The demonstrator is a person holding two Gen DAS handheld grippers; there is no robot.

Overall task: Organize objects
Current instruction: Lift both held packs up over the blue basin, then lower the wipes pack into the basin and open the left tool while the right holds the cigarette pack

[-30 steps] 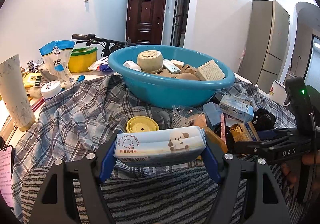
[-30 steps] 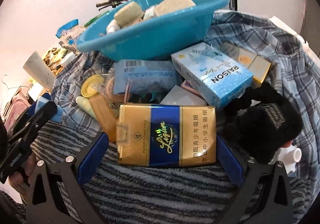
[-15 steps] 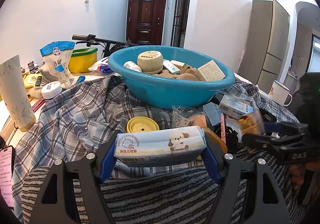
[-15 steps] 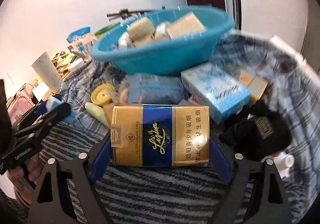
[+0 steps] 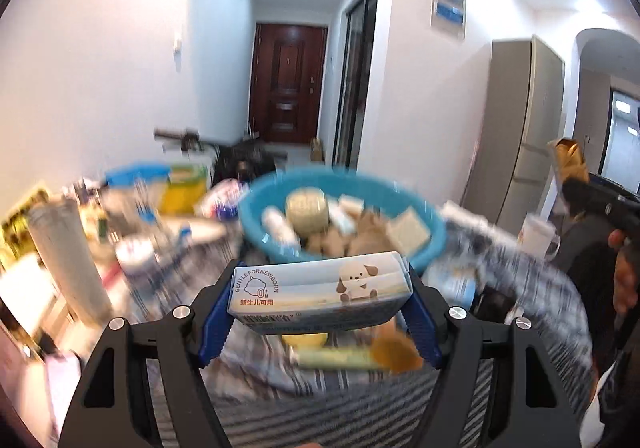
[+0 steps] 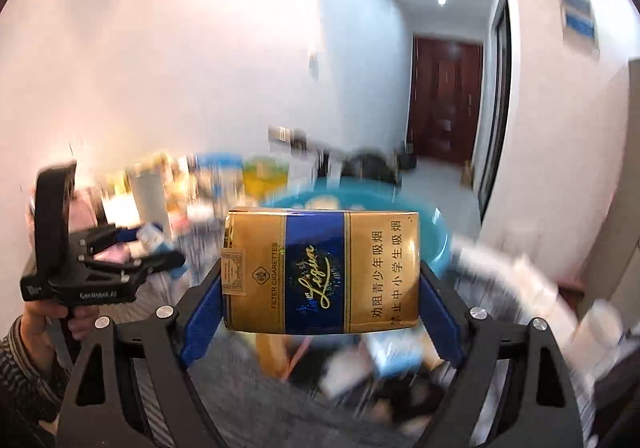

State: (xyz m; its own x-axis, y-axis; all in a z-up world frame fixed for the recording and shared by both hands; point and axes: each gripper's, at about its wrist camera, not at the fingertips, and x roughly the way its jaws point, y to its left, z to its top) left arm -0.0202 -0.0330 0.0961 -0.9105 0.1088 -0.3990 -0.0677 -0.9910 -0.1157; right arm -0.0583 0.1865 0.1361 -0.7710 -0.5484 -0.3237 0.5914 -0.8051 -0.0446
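Observation:
My left gripper (image 5: 320, 312) is shut on a white and blue tissue pack (image 5: 320, 294) with a puppy picture, lifted off the table. Behind it sits the blue basin (image 5: 434, 244), holding boxes and a round jar. My right gripper (image 6: 320, 298) is shut on a gold and blue cigarette pack (image 6: 322, 272), also raised in the air in front of the basin (image 6: 436, 244). In the left wrist view the cigarette pack (image 5: 567, 159) shows at the far right, high up. In the right wrist view the left gripper (image 6: 160, 252) shows at the left with a hand under it.
A plaid cloth (image 5: 532, 288) covers the table, with a striped cloth (image 5: 360, 408) in front. A yellow lid and a pale green tube (image 5: 336, 360) lie below the tissue pack. A white tumbler (image 5: 68, 256), packets and a mug (image 5: 536, 236) stand around the basin. Much is blurred.
Both grippers have risen off the cluttered cloth with their packs. The right one closed onto the cigarette pack first, then lifted and turned level. The table has dropped low in both views.

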